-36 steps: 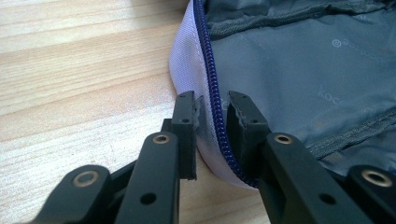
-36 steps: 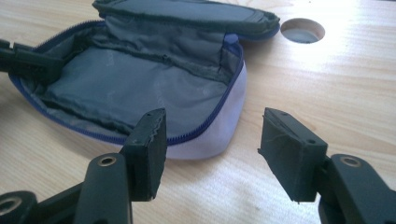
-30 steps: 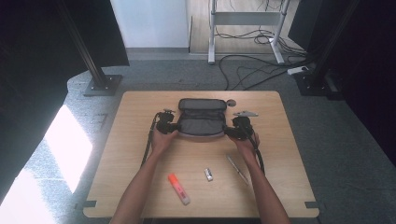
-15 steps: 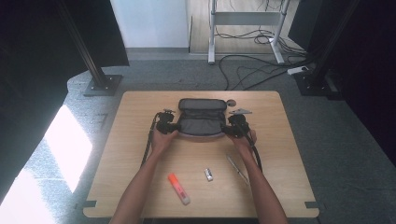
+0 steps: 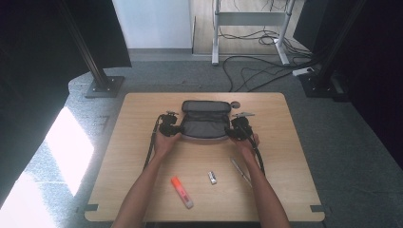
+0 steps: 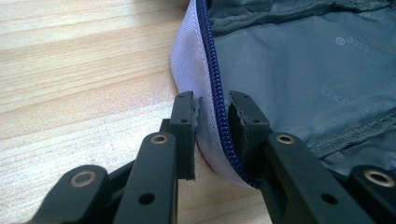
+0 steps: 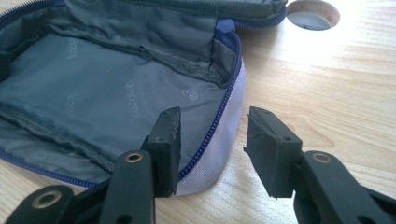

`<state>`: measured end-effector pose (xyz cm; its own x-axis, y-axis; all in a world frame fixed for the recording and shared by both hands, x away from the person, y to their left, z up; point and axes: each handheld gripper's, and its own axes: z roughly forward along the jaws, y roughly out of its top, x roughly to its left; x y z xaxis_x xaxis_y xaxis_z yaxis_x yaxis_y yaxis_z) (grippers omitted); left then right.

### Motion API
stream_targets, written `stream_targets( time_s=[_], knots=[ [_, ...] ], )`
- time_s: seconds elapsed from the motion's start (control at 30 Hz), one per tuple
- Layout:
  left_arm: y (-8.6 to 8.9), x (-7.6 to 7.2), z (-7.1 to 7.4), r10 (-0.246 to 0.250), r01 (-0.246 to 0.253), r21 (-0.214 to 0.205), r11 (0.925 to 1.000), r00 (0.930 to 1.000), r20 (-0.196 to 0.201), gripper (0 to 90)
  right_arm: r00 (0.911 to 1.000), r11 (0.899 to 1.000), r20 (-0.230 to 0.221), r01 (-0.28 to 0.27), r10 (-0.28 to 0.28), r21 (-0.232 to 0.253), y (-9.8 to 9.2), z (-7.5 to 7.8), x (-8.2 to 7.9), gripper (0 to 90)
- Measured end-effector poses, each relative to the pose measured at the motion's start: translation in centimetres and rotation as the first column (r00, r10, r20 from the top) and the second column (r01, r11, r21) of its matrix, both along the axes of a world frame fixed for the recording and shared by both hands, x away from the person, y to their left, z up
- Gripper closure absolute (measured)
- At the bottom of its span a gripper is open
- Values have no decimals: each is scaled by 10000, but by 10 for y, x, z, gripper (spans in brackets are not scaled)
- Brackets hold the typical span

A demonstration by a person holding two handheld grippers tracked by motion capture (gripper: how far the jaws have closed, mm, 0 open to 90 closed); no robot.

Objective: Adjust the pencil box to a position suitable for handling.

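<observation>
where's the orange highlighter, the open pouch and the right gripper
orange highlighter point(image 5: 182, 192), high view, middle of its body
open pouch point(image 7: 116, 93), right gripper view, grey inner lining
right gripper point(image 7: 212, 154), right gripper view, midway between its fingertips, over the pouch's zipped edge

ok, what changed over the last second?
The right gripper eased in toward the case's right edge, and its jaws have just been closing around the rim without pinching it so far. The left gripper stayed clamped on the left rim. Case, highlighter, small tube and pen haven't moved.
</observation>
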<state>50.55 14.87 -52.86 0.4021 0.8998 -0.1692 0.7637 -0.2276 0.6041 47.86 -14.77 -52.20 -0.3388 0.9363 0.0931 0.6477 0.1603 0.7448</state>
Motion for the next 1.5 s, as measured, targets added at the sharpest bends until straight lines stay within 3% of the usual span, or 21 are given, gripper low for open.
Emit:
stream_targets(
  time_s=[0.43,0.63,0.83,0.9,1.2,1.5],
  knots=[
    [1,1,-1,-13,13,-110,9999,10000,-15,730,9991,9997,-416,23,-33,-232,6,-14,7,629],
    [2,2,-1,-22,21,-160,9999,10000,-17,729,9991,9996,-401,102,-112,-248,6,-15,8,661],
    [1,2,-1,15,-15,-191,9998,10000,-8,745,9990,9991,-374,230,-243,-360,6,-15,8,734],
    [1,2,-1,4,-4,-212,9998,10000,-13,763,9989,9980,-288,353,-368,-516,8,-14,8,809],
    [3,3,2,13,-10,-314,9995,9999,110,839,9987,9991,-303,404,-407,-122,5,-12,8,862],
    [5,-4,19,-79,113,-546,9984,9980,621,863,9987,9993,333,381,-381,10,5,6,0,868]
  ],
)
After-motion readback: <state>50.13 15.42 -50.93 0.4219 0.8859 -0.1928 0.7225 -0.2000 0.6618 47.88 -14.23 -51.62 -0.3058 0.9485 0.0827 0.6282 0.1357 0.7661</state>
